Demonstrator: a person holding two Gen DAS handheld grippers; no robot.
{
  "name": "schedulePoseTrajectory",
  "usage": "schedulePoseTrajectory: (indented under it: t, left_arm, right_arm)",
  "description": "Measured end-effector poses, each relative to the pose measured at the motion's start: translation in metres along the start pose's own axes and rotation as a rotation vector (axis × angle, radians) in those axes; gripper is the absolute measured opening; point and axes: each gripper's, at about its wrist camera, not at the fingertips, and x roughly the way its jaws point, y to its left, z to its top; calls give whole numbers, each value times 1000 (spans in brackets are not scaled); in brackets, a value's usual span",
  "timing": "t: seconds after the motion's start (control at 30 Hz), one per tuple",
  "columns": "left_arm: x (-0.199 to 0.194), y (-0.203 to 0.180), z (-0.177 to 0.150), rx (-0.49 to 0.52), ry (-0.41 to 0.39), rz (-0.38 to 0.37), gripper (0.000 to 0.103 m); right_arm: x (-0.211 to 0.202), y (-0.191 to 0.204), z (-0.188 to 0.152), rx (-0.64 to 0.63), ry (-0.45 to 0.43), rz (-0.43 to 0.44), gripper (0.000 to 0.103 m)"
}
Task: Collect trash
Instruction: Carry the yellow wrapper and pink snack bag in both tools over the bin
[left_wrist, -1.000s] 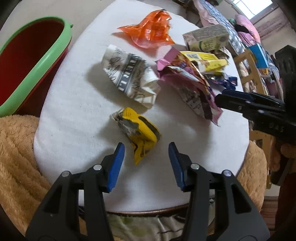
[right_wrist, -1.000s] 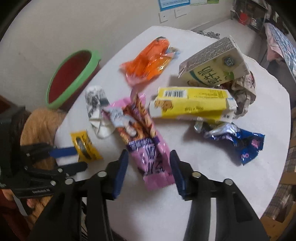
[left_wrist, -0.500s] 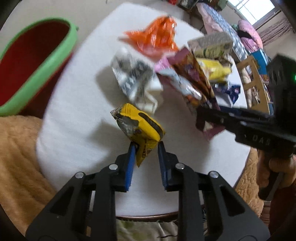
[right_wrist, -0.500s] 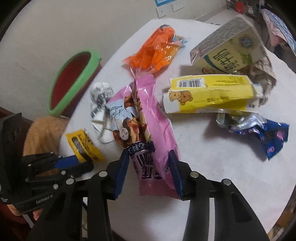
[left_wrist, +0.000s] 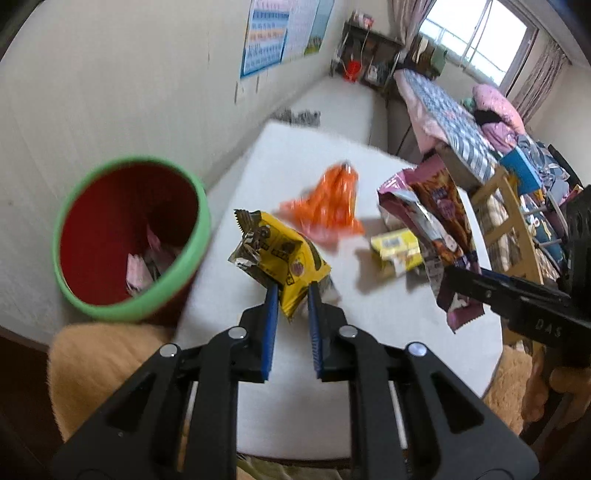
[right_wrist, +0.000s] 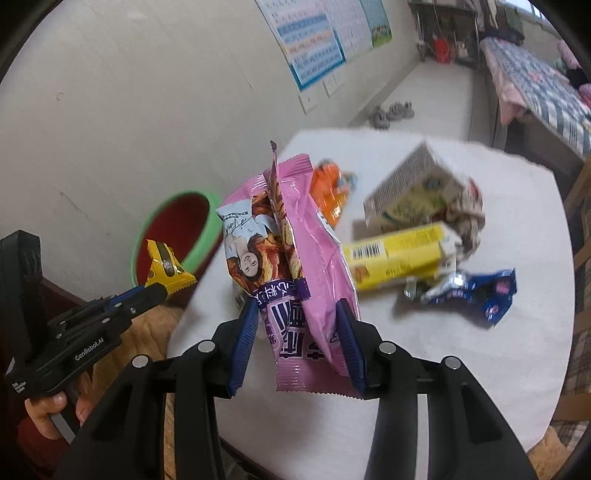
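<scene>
My left gripper (left_wrist: 291, 295) is shut on a yellow snack wrapper (left_wrist: 280, 258) and holds it up above the white round table (left_wrist: 369, 314), just right of the red bin with a green rim (left_wrist: 125, 236). My right gripper (right_wrist: 295, 317) is shut on a large pink snack bag (right_wrist: 288, 251), lifted off the table; the bag also shows in the left wrist view (left_wrist: 436, 229). The left gripper with the yellow wrapper (right_wrist: 166, 269) shows at the left of the right wrist view, in front of the bin (right_wrist: 173, 229).
On the table lie an orange wrapper (left_wrist: 328, 206), a long yellow box (right_wrist: 399, 258), a grey-green carton (right_wrist: 413, 192), crumpled paper (right_wrist: 469, 206) and a blue foil wrapper (right_wrist: 472, 291). The bin holds some trash. A fuzzy tan cushion (left_wrist: 99, 362) lies under the table's near edge.
Both grippers lifted their wrappers off the table and tilted up. The left one swung toward the red bin with the yellow wrapper; the right one raised the pink bag.
</scene>
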Motion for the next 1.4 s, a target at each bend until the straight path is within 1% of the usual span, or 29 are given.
schedulePoseTrajectory:
  t: [0.13, 0.23, 0.53, 0.87, 1.03, 1.4]
  left_arm:
    - [-7, -2, 9, 24, -50, 38, 15]
    - [-11, 6, 11, 4, -63, 38, 15]
    - [-23, 24, 17, -23, -112, 69, 13]
    - [-35, 48, 22, -64, -149, 85, 12]
    - [-38, 56, 24, -88, -155, 86, 12]
    - [-36, 73, 28, -111, -162, 122, 12]
  right_arm:
    - [-9, 7, 10, 7, -57, -7, 42]
    - [-10, 11, 14, 19, -65, 6, 42]
    - [-12, 37, 22, -22, -96, 11, 42]
    - [0, 57, 28, -57, -88, 36, 42]
    - [4, 64, 29, -68, -77, 41, 42]
    - [19, 76, 28, -90, -49, 49, 42]
